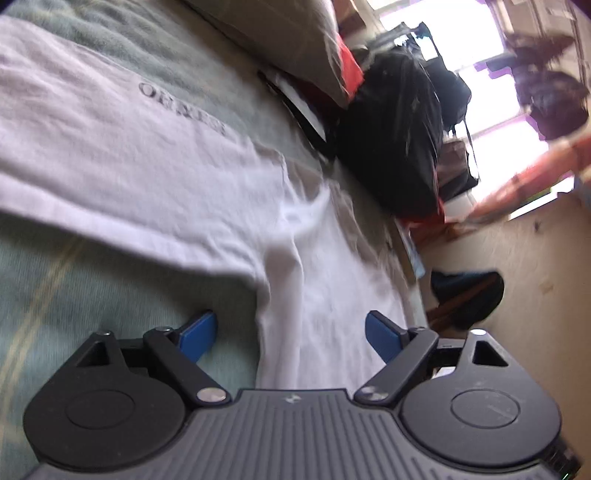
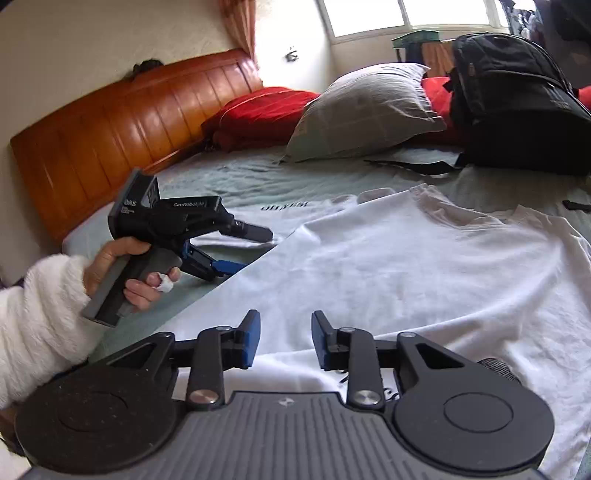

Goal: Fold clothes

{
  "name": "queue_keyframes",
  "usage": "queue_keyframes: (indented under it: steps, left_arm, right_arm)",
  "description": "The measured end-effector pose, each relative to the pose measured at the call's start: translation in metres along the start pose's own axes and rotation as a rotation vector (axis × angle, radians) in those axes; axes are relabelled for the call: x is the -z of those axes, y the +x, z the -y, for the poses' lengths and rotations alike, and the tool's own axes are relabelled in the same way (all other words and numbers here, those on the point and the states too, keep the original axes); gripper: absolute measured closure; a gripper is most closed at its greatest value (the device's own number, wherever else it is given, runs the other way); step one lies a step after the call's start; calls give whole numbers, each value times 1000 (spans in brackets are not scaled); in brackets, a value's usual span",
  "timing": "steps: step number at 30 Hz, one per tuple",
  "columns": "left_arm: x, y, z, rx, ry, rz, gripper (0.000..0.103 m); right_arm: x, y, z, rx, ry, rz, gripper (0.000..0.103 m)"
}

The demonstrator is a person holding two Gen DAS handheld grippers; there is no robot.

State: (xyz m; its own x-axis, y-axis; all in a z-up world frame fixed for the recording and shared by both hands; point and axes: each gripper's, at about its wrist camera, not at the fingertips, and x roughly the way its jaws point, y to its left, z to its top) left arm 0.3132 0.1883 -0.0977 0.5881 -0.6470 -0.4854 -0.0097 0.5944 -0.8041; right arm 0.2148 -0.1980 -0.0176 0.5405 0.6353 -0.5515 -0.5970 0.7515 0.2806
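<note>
A white T-shirt point(image 2: 406, 266) lies spread on the pale green bedsheet point(image 2: 258, 177), with one side folded diagonally over the body. Dark lettering shows on it in the left wrist view point(image 1: 181, 107). My left gripper point(image 1: 290, 332) is open, low over the sheet, its blue pads either side of the shirt's folded edge point(image 1: 280, 295). It also shows in the right wrist view point(image 2: 236, 254) at the shirt's left edge. My right gripper point(image 2: 286, 336) is open and empty, above the shirt's near part.
A grey pillow point(image 2: 365, 110) and a red pillow point(image 2: 266, 110) lie near the wooden headboard point(image 2: 129, 136). A black backpack point(image 2: 517, 103) sits on the bed at the far right. A bright window point(image 2: 406, 14) is behind.
</note>
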Motion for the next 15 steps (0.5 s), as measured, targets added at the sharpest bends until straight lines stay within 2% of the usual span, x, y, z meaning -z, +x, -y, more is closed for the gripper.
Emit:
queue_keyframes:
  steps: [2,3,5,7,8,10,12,15]
  left_arm:
    - [-9,6,-4,-11,-13,17,40]
    - [-12,8,-7,-18,-25,30,45]
    - [-17,13,-18,-32,-67,55,75]
    - [-18,15,-31,-36,-123,73,91]
    - [-16,15,-35,-35,-140,80,92]
    - [-13,14,-29,-52,-87,91,92]
    - [-16,11,-17,-109,-37,107,95]
    - [-29,-2,7,-204,90,180,99]
  right_arm:
    - [-2,1,5,2,7,9,66]
    - [-4,2,7,-1,10,12,66]
    - [-6,4,11,-7,17,20,66]
    - [-8,7,13,-8,19,20,66]
    - [-8,8,14,-8,18,18,66]
    - [-7,9,15,-5,16,14,66]
    - [-6,9,17,0,17,13,66]
    - [-7,7,19,10,22,18,66]
